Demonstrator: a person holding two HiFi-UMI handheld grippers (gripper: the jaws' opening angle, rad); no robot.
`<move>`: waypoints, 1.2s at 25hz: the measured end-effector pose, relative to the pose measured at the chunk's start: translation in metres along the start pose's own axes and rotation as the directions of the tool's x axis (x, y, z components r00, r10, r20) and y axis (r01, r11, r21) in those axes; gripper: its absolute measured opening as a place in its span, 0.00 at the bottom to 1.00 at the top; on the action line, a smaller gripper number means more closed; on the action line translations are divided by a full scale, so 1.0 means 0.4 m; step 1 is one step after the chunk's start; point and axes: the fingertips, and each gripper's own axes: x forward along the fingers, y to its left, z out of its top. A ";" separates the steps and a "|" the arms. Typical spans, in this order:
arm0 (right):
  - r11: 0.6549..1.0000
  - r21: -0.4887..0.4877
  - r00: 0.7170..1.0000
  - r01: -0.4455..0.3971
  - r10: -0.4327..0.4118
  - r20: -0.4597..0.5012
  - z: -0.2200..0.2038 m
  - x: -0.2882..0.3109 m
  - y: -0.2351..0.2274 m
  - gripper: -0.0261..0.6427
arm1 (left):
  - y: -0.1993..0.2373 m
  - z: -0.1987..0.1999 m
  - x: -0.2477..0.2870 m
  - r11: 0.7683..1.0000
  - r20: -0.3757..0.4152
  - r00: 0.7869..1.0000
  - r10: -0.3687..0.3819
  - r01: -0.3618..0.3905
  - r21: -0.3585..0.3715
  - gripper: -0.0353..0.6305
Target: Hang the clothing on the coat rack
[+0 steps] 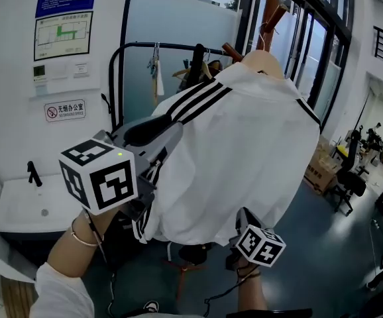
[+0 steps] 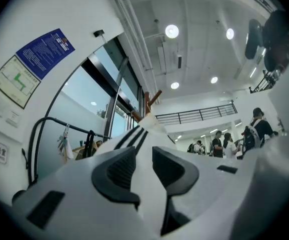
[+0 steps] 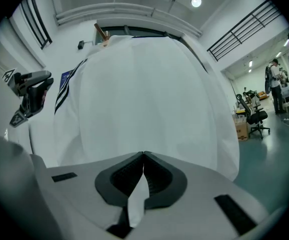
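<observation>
**A:** Starting at the left: what is the left claw doing?

**B:** In its own view the left claw (image 2: 144,156) is released. Its dark pads stand well apart in the lower middle of the frame. A fold of the white shirt (image 2: 145,134) runs up through the gap, with black stripes just beyond the tips. I cannot see the pads squeezing it.

**A:** And from the head camera?

**B:** That claw sits at centre left, raised against the striped sleeve. Behind it, at upper left, a black clothes rail (image 1: 158,45) crosses in front of the glass, and a white sink (image 1: 19,211) lies at lower left.

**A:** Where is the shirt itself?

**B:** It fills the middle of the head view. Its shoulders are draped over a wooden hanger (image 1: 261,59) at top centre, right by the brown post of the coat rack (image 1: 274,18). The body hangs down from there. Whether the hanger's hook sits on a peg I cannot tell.

**A:** Now the right side?

**B:** The right claw (image 3: 143,156) is clenched. Its two pads meet in the lower middle of its own view, with a thin strip of the shirt's white cloth pinched between them. In the head view it is at lower right of centre, just under the shirt's bottom edge
</observation>
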 end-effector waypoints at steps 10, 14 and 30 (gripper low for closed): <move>1.000 0.007 1.000 0.029 -0.029 0.003 -0.029 -0.032 0.030 0.07 | -0.019 -0.271 0.009 0.997 -0.083 0.994 0.071 -0.071 0.011 0.17; 0.996 0.014 0.996 0.083 -0.084 0.010 -0.052 -0.059 0.017 0.07 | -0.016 -0.378 0.033 0.996 -0.119 0.989 0.087 -0.084 0.030 0.13; 0.959 -0.035 0.958 0.281 -0.278 0.070 -0.161 -0.164 0.111 0.07 | -0.021 -0.643 -0.083 0.993 -0.223 0.975 0.014 -0.039 -0.110 0.07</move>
